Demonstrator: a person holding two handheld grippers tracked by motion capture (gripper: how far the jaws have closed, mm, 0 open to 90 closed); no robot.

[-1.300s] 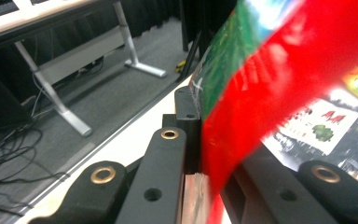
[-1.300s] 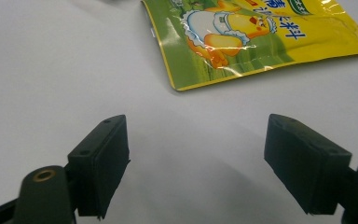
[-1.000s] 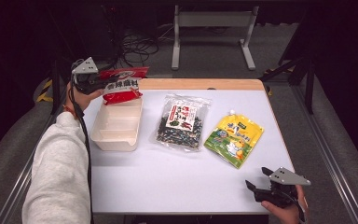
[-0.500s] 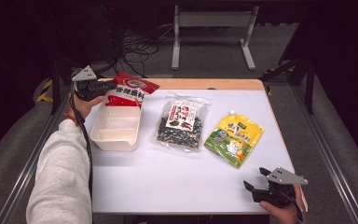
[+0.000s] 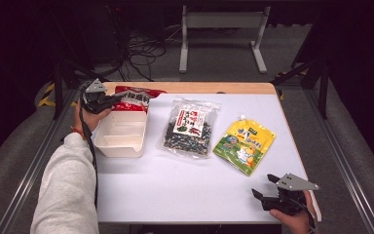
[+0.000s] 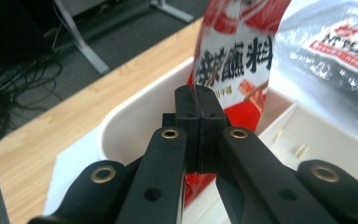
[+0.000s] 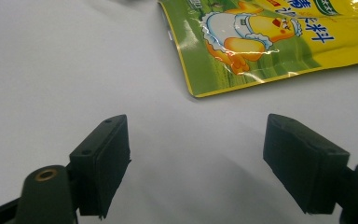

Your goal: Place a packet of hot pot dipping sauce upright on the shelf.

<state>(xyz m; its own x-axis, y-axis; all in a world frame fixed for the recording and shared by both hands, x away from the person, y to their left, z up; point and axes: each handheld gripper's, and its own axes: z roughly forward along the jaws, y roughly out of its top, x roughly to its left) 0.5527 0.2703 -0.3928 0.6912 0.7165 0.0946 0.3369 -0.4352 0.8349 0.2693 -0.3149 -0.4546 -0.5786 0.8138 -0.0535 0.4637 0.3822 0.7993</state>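
Note:
My left gripper is shut on the edge of a red and white snack packet, which hangs over the far end of a white divided tray. In the left gripper view the jaws pinch the packet above the tray's rim. A clear packet of dark seaweed lies at the table's middle. A yellow-green pouch lies to its right. My right gripper rests open near the front right edge, with the pouch just ahead of its empty jaws.
The white tabletop has a wooden strip along its far edge. A metal stand and cables sit on the floor beyond. Rails run along both sides of the table.
My left gripper has carried the red packet down and to the right, from above the table's far left corner to the tray's far end. The right gripper has stayed still.

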